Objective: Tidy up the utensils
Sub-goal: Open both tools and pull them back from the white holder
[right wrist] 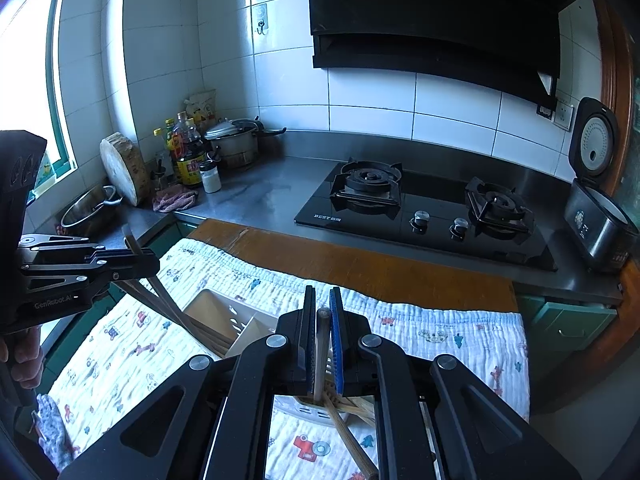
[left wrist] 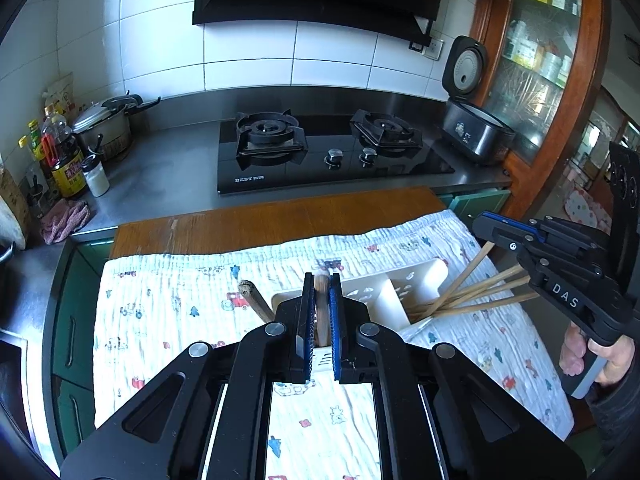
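White plastic utensil holder stands on a printed quilted cloth spread over a wooden board, in front of the steel counter.

Holder: two compartments visible, split by one divider. One compartment shows about five chopsticks, fanned and leaning out toward the right gripper in the left wrist view; exact count uncertain where they overlap. The other compartment holds darker wooden handles; the left wrist view shows two, one of them free and tilted.

Left gripper: jaws pressed together on one wooden handle, which stands nearly upright between the blue pads above the holder. Lower end hidden by the fingers.

Right gripper: jaws pinching one pale chopstick, upright, its lower end running down into the holder among other sticks. One more stick lies slanted on the cloth just below.

Each gripper is held by one hand; one hand shows at the right edge of the left view.

Background count: one gas hob with two burners and two knobs, one rice cooker with lid up, one lidded pot, several bottles, one round wooden block, one steel bowl, one pink rag.
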The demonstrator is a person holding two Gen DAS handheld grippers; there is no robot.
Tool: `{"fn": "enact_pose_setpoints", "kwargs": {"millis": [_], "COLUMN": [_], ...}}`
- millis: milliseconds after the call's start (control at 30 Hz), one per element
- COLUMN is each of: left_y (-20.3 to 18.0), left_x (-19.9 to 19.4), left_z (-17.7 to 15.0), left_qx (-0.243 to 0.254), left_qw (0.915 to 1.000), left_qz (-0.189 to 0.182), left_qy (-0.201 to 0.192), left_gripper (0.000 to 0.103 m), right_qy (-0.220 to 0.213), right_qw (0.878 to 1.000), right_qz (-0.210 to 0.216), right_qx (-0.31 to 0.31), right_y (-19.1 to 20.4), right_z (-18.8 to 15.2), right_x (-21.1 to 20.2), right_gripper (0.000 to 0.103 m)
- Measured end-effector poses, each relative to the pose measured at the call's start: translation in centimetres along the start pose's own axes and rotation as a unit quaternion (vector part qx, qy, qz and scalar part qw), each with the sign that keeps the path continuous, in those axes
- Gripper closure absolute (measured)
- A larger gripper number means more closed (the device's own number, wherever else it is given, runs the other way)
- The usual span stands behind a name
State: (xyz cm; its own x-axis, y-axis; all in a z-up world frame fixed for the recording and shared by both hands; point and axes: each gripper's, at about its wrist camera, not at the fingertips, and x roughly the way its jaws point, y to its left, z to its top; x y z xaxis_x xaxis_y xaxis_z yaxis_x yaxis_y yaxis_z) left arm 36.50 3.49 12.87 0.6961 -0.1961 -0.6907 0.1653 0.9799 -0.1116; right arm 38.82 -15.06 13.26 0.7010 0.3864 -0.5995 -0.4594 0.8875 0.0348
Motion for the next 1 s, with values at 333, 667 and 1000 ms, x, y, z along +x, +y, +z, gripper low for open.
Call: {"fn": "enact_pose_setpoints", "kwargs": {"millis": [333, 667, 1000], "left_y": [-0.4, -0.3, -0.8], "left_x": [-0.7, -2.1, -4.7], "left_z": [0.0, -0.2, -1.3], "left_qx": [0.002, -0.007, -0.012], "left_qw": [1.0000, 0.9997, 0.9990], "left_qz": [0.000, -0.001, 0.005], "left_qy": [-0.007, -0.021, -0.044], "left_gripper": [0.096, 0.092, 0.073], "right_qy": [-0.012, -0.026, -0.038], "right_qw": [1.000, 0.999, 0.999], "right_qz": [-0.007, -0.018, -0.032], "right_qx": [-0.003, -0.006, -0.002], "right_y": [0.1, 0.3, 0.4], "right_z": [0.2, 0.3, -0.3], "right_x": [-0.9, -2.7, -5.0], "right_gripper": [0.090, 0.074, 0.057]}}
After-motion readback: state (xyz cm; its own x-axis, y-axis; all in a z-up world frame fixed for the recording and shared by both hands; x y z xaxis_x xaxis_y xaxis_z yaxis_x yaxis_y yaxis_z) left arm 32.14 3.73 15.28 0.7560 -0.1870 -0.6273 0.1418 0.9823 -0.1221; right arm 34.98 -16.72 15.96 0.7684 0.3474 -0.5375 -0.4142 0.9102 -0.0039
